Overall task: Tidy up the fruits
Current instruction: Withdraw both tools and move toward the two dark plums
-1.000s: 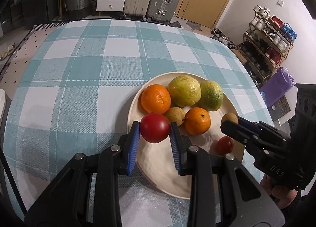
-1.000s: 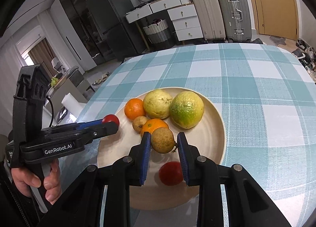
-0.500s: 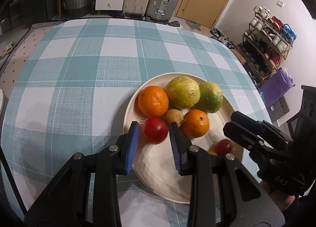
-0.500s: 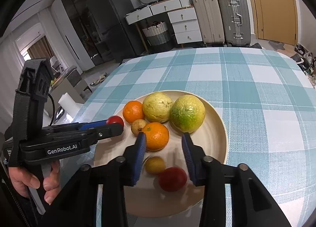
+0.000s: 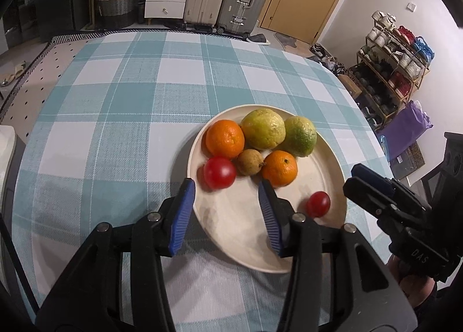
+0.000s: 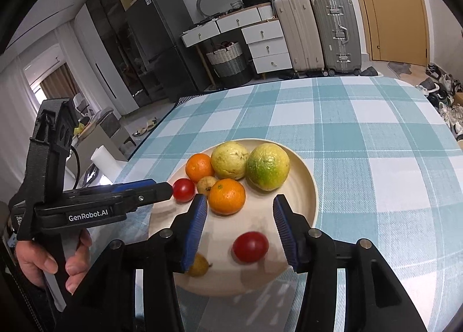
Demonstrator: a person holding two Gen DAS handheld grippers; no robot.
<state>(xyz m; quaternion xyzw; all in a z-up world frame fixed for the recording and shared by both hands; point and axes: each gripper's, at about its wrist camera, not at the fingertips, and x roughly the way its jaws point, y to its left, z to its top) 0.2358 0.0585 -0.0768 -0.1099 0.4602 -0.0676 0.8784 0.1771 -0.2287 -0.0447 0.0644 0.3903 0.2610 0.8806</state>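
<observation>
Sitting near the close edge of the tabletop (image 5: pixel 121 106), the plate (image 5: pixel 332 158) is the landmark for everything else. Beyond the plate, the teal-and-white checked cloth runs bare to the far edge; to the plate's left and right the cloth is also bare. The plate is round, shallow and cream-coloured with a smooth matte face and a low rim.

At the plate's far side two big, lumpy fruits touch: a yellow-green one (image 5: pixel 262 129) and a greener one (image 5: pixel 301 136). Left of them sits a dimpled orange (image 5: pixel 225 138), and a second orange (image 5: pixel 280 168) lies nearer the plate's middle. A small, rough brown fruit (image 5: pixel 250 162) is wedged between the two oranges. A glossy red tomato (image 5: pixel 219 173) rests at the plate's left rim, touching the brown fruit's side. A smaller tomato (image 6: pixel 250 246) lies alone on the near right part of the plate, and another small brown fruit (image 6: pixel 199 265) lies at the near rim, partly hidden behind a blue pad.

The left gripper (image 5: pixel 227 190) hovers over the plate's near left, jaws spread wide and holding nothing; the red tomato lies just ahead of its ribbed blue pads. The right gripper (image 6: pixel 240 206) hangs over the plate's near half, jaws likewise spread wide and empty, with the smaller tomato below and between them, touching neither.
</observation>
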